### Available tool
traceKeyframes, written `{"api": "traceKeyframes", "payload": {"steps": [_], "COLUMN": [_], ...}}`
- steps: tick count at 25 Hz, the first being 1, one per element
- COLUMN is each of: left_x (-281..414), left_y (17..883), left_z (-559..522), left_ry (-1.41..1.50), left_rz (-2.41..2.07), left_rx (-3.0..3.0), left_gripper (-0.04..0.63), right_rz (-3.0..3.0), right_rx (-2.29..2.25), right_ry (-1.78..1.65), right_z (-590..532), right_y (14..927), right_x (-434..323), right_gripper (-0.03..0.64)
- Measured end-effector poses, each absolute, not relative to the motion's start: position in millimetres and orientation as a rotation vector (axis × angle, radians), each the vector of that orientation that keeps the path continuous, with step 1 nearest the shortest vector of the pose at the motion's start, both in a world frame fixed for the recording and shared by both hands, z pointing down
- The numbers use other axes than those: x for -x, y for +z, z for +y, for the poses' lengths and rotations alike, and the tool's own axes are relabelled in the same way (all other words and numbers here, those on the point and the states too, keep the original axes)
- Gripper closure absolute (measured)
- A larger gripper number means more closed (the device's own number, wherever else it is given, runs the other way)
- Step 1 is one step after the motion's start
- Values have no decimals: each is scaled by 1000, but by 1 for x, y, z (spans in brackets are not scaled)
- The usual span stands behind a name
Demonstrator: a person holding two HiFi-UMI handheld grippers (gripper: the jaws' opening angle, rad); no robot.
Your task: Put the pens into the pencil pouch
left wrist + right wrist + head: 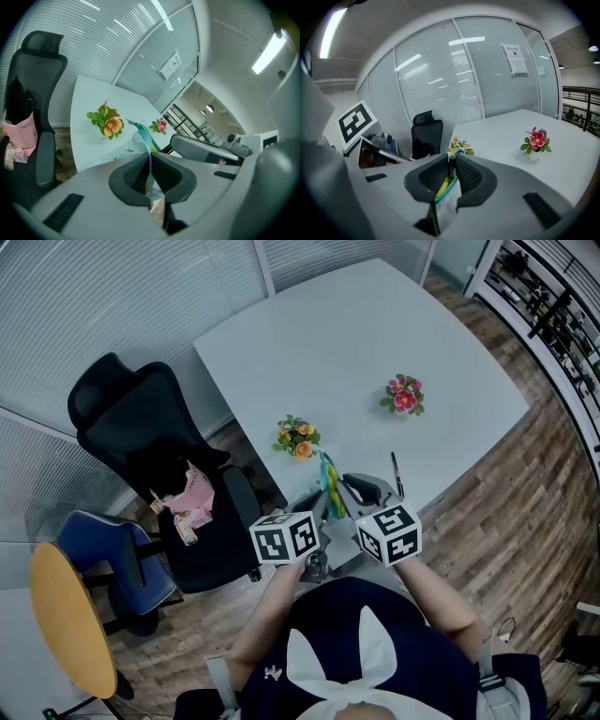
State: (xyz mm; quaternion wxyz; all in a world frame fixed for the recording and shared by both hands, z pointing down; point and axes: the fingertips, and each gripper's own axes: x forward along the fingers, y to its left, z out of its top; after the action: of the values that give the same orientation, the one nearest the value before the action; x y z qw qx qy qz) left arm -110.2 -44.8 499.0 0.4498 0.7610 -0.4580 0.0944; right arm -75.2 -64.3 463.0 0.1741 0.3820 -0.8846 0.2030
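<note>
Right gripper view: the right gripper [451, 163] pinches a black pen [452, 168] above the pencil pouch [444, 191], whose fabric the left gripper [150, 161] clamps.

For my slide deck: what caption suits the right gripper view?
Right gripper holds a dark pen above the teal-zippered pouch.

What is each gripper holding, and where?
Left jaws pinch the pouch by its edge. Right jaws clamp a black pen near one end.
</note>
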Motion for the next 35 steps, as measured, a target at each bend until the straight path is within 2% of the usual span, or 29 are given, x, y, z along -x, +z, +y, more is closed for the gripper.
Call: {"api": "traceKeyframes", "payload": {"steps": [35], "left_x": [107], "left_y": [504], "left_z": [-42], "left_ry": [247], "left_rz": [-1133], "left_rx": [-1874], "left_gripper": [566], "right_rz": [-2443], "right_rx": [-1010], "right_ry": [565], "right_z": [-52], "right_y": [488], "right_x": [68], "right_gripper": [548]}}
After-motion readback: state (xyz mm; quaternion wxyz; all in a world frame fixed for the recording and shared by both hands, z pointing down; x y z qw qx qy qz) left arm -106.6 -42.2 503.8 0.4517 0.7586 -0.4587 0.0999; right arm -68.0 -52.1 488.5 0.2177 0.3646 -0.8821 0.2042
